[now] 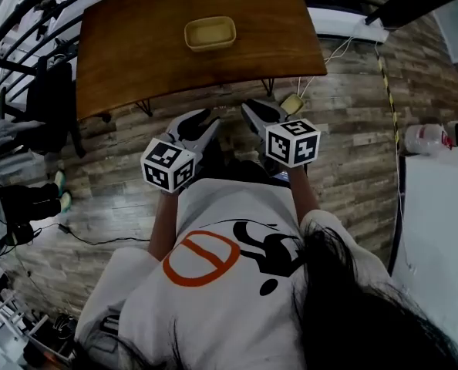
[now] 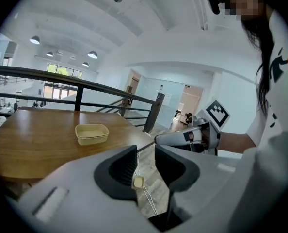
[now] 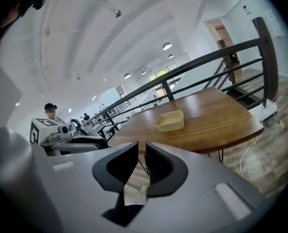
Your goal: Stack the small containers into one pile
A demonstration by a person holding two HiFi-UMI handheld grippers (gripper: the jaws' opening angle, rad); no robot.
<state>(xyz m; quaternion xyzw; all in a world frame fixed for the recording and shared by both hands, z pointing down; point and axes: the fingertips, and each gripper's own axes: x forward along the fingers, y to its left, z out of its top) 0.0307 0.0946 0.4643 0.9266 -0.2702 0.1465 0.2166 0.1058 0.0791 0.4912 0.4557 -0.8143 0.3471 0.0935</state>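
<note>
- On the table (image 1: 136, 45), head view — cream container (image 1: 210, 33) lies well beyond left gripper (image 1: 204, 122) and right gripper (image 1: 257, 112); long axis left-right.
- Left gripper view — container (image 2: 91, 133) up-left of jaws; gap narrow, nothing in it.
- Right gripper view — container (image 3: 169, 121) up-right; jaws almost touching, nothing between them. Rounded rectangle, open side up.

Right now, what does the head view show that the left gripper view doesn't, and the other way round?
Head view only: the marker cube on the left gripper, and a white bottle at far right. Left gripper view only: ceiling lamps and a lit doorway. Both: the wooden table, the beige container on it, and the right gripper.
</note>
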